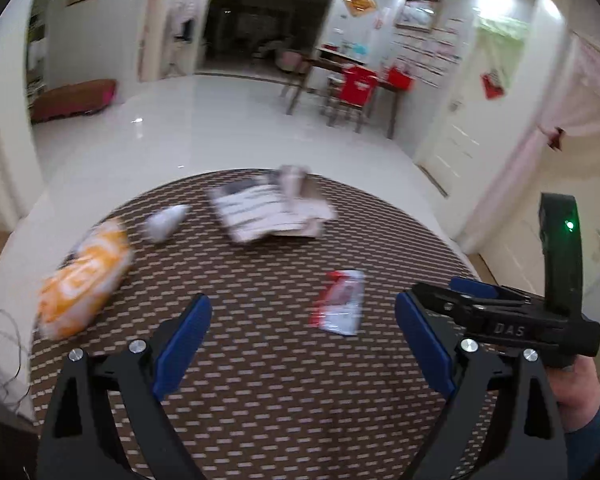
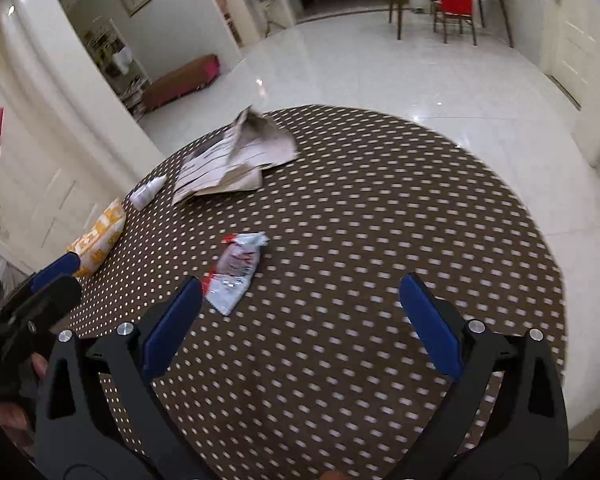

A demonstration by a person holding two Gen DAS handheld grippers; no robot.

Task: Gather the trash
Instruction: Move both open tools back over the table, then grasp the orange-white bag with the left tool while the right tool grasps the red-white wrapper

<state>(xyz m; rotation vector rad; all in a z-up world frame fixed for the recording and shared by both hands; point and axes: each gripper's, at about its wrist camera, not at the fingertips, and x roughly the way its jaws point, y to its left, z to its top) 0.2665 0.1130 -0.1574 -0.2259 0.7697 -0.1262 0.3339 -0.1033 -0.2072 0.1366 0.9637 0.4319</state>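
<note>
Round table (image 2: 380, 208) with brown white-dashed cloth, all trash lying on it, nothing picked up so far. Largest piece: torn cardboard mailer with printed label (image 2: 228, 156), far side, partly folded up. Next, orange-and-white snack bag (image 2: 98, 236) at the left edge, then the red-and-silver wrapper (image 2: 236, 272) near the middle, then a small white squeeze bottle (image 2: 146, 192) between the bag and the mailer. No bin visible in either view. Left gripper (image 1: 302, 344) hovers above the cloth, fingers spread wide, holding nothing; right gripper (image 2: 300, 324) same, spread wide and empty. Key relation: the wrapper lies just ahead of the right gripper's left finger (image 2: 172, 328), slightly left of the gap between the fingers, long axis running roughly away from the camera and tilted right. In the left wrist view the same wrapper (image 1: 340, 304) sits ahead, right of centre, between the two finger lines. Both grippers are near it; right looks a bit closer, likely first grab. Left wrist view is motion-blurred.
</note>
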